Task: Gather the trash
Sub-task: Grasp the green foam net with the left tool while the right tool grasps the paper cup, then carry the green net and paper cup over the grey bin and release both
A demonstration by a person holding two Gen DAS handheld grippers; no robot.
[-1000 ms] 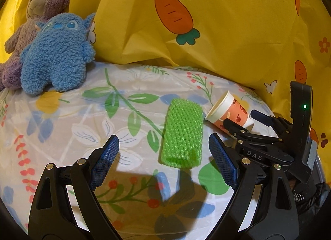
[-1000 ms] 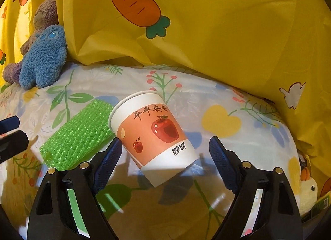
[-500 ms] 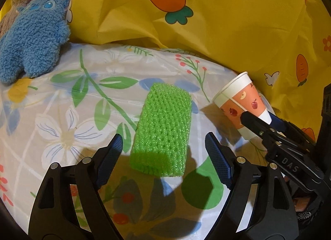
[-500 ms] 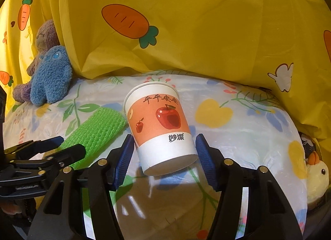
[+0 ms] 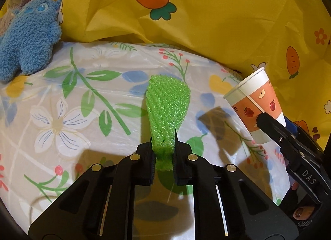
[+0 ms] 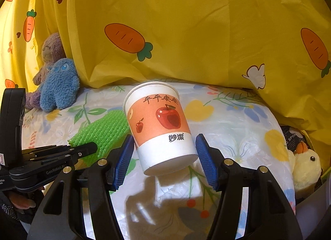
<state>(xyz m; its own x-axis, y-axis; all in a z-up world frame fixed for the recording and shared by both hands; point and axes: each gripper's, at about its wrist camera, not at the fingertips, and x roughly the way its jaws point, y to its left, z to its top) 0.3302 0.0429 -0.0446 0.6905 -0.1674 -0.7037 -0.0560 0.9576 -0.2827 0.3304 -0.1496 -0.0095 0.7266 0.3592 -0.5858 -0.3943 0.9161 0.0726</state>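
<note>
A green foam net sleeve [image 5: 167, 103] lies on the floral plastic sheet [image 5: 62, 116]. My left gripper [image 5: 163, 142] is closing on its near end, and the pads pinch the foam narrow while the far end fans out. The same net [image 6: 103, 132] and the left gripper [image 6: 91, 148] show at the left of the right wrist view. A white and orange paper cup [image 6: 159, 120] with apple prints sits between the blue pads of my right gripper [image 6: 163, 147], held by its lower part, rim tilted away. It hangs above its shadow. That cup [image 5: 256, 105] also shows at the right of the left wrist view.
Behind hangs a yellow cloth with carrots [image 5: 206, 12]. A blue plush toy [image 5: 26, 39] and a brownish plush [image 6: 51, 49] sit at the far left. A yellow chick toy [image 6: 304, 167] lies at the sheet's right edge.
The left jaws came forward around the green net and closed on its near end, squeezing it. The right jaws closed on the cup and raised it off the sheet.
</note>
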